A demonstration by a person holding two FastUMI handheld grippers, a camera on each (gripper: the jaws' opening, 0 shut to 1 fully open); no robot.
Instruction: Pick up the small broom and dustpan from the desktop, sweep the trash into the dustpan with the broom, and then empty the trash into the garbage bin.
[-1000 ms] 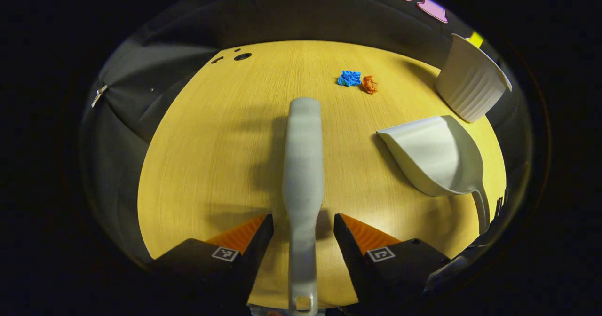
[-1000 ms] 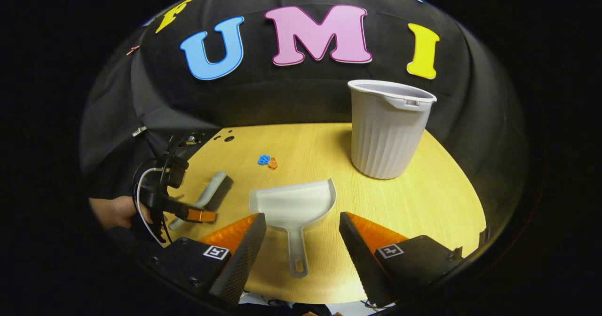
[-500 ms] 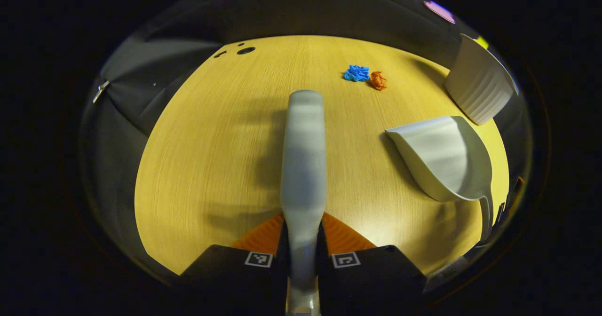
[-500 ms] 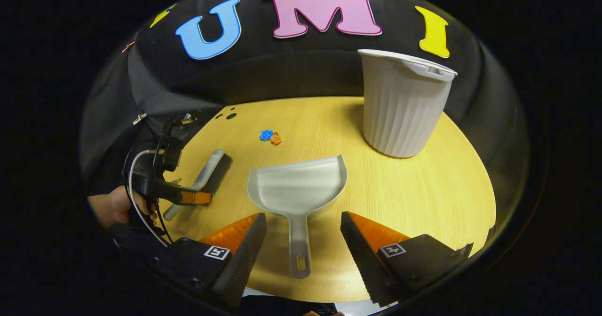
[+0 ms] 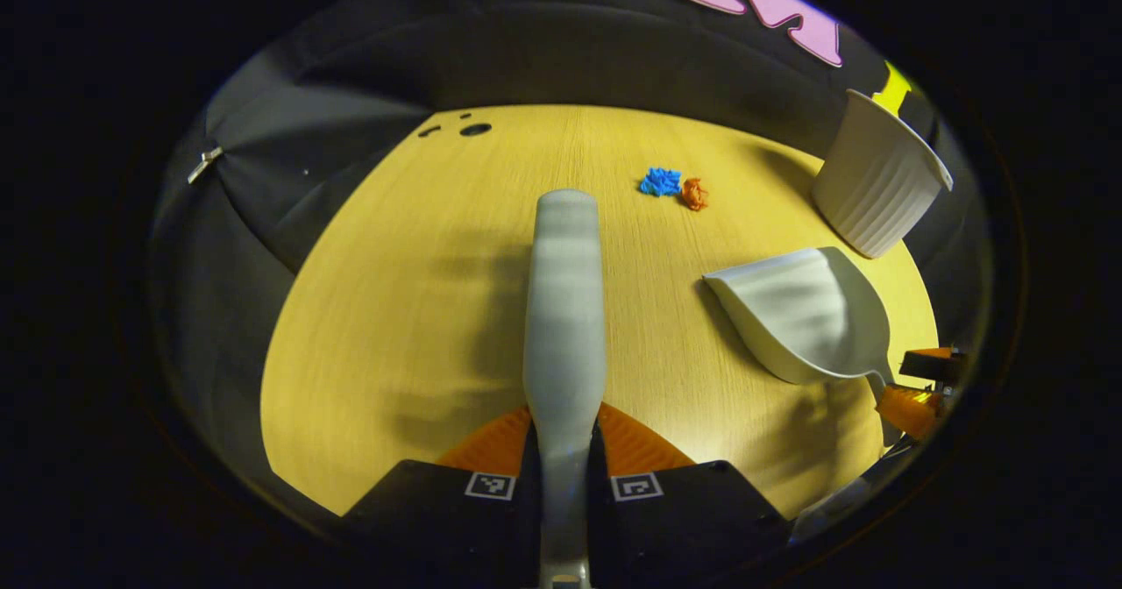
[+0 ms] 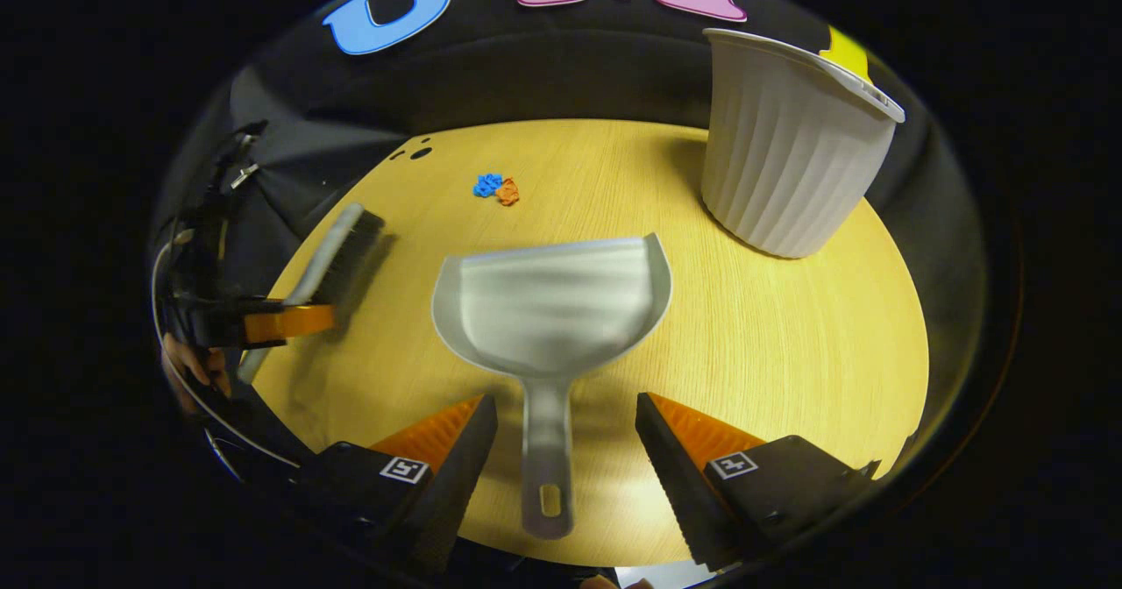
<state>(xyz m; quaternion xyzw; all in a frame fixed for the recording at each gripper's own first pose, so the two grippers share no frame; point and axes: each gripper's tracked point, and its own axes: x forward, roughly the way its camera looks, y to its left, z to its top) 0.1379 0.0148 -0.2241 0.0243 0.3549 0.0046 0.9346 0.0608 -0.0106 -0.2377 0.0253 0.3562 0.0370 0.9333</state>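
Note:
A pale grey small broom (image 5: 565,308) runs straight ahead in the left gripper view, and my left gripper (image 5: 564,436) is shut on its handle. In the right gripper view the same broom (image 6: 337,247) shows its dark bristles at the table's left, held by the left gripper (image 6: 263,322). The grey dustpan (image 6: 552,304) lies flat on the wooden table (image 6: 789,352). Its handle points back between the fingers of my open right gripper (image 6: 565,422), which do not touch it. Blue trash (image 6: 487,184) and orange trash (image 6: 507,191) lie together beyond the pan.
A white ribbed garbage bin (image 6: 793,151) stands at the table's far right, behind the dustpan (image 5: 802,313). Small holes (image 5: 475,129) mark the far left of the tabletop. A hand (image 6: 188,365) holds the left gripper at the table's left edge.
My left gripper closed on the broom handle and has tilted up slightly. My right gripper moved forward and down, so the dustpan handle now lies between its open fingers.

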